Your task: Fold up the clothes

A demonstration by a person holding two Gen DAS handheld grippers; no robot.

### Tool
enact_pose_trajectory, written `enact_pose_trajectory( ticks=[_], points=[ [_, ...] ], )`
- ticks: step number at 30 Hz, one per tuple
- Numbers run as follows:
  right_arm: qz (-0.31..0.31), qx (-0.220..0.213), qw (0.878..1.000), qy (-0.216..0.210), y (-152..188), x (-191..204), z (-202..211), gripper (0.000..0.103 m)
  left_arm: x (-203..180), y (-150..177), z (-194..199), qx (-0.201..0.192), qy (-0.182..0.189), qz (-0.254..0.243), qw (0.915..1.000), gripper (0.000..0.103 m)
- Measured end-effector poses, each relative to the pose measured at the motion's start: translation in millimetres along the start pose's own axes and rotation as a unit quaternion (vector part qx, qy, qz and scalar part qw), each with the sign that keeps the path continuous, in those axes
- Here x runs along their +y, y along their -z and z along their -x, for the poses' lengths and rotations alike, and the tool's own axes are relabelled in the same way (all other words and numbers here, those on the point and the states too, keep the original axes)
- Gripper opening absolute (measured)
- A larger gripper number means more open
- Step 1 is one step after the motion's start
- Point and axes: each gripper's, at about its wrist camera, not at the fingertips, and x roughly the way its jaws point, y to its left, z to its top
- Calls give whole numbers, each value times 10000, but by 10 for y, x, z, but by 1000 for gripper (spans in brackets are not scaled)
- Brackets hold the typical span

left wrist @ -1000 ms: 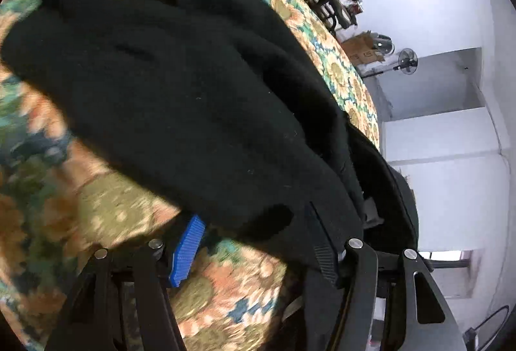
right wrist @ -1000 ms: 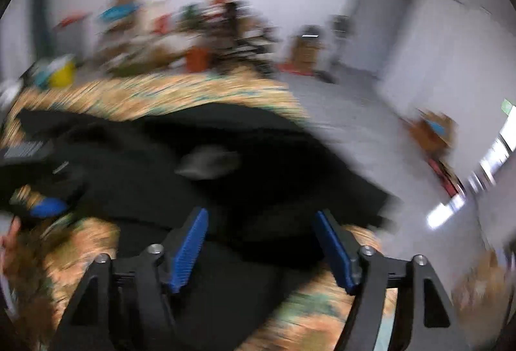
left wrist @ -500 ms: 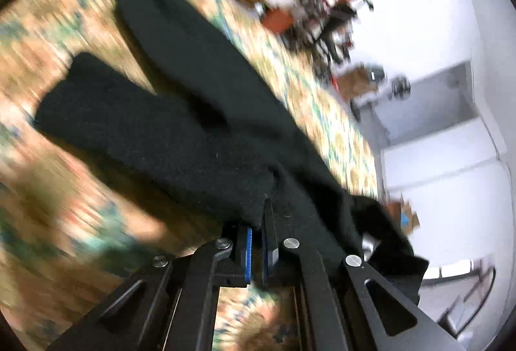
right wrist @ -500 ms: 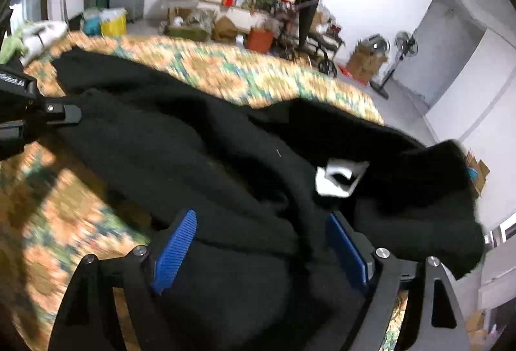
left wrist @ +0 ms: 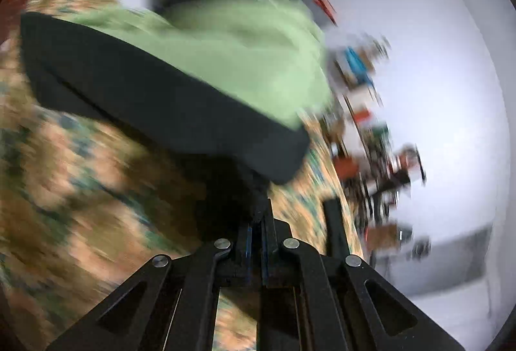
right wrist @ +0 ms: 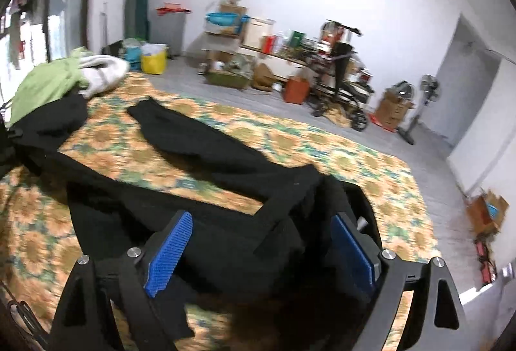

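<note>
No writing is reading legibly anywhere. The left hand-held gripper (left wrist: 254, 227) is pinching the black garment (right wrist: 206, 151), fingers pressed together on the cloth. The right hand-held gripper (right wrist: 258, 241) is hovering spread over the garment, which is lying across the floral bedspread (right wrist: 354, 157) beside a green cloth (right wrist: 45, 83).

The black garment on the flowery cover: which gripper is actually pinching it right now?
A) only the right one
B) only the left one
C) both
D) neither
B. The left gripper has its jaws closed together on a fold of the black garment, while the right gripper has its blue pads spread wide apart, with the cloth lying loose between them.
</note>
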Motion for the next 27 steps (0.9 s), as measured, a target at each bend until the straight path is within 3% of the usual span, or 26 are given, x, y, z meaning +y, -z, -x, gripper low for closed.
enact_pose_trajectory(
  ticks=[3, 6, 7, 9, 10, 11, 15, 19, 23, 27],
  points=[
    [267, 8, 9995, -144, -30, 263, -30, 90, 332, -164, 159, -275, -167, 252, 9992, 3],
    [583, 21, 9982, -155, -26, 466, -76, 90, 404, -105, 112, -53, -334, 301, 9990, 3],
    [652, 43, 9978, -148, -16, 499, -95, 90, 390, -72, 79, 78, -410, 308, 9987, 9],
    [772, 90, 9969, -150, -8, 544, -144, 90, 309, 10, 31, 361, -397, 310, 9981, 35],
    [812, 110, 9965, -143, 0, 544, -168, 90, 221, 77, 19, 520, -191, 217, 9982, 53],
    [829, 110, 9964, -130, 4, 530, -181, 90, 128, 143, 10, 671, 45, 104, 9977, 57],
    [821, 111, 9965, -101, -15, 438, -248, 90, -379, 472, -63, 1271, 483, -684, 9884, 57],
    [651, 99, 9978, -35, -67, 289, -353, 90, -761, 984, -350, 2411, 855, -798, 9634, 57],
    [463, 64, 9989, 8, -37, 106, -363, 90, -881, 1171, -545, 2489, 778, -718, 9627, 56],
    [413, 55, 9990, 187, 100, -79, -315, 90, -989, 1343, -735, 2517, 681, -629, 9634, 40]
  ],
)
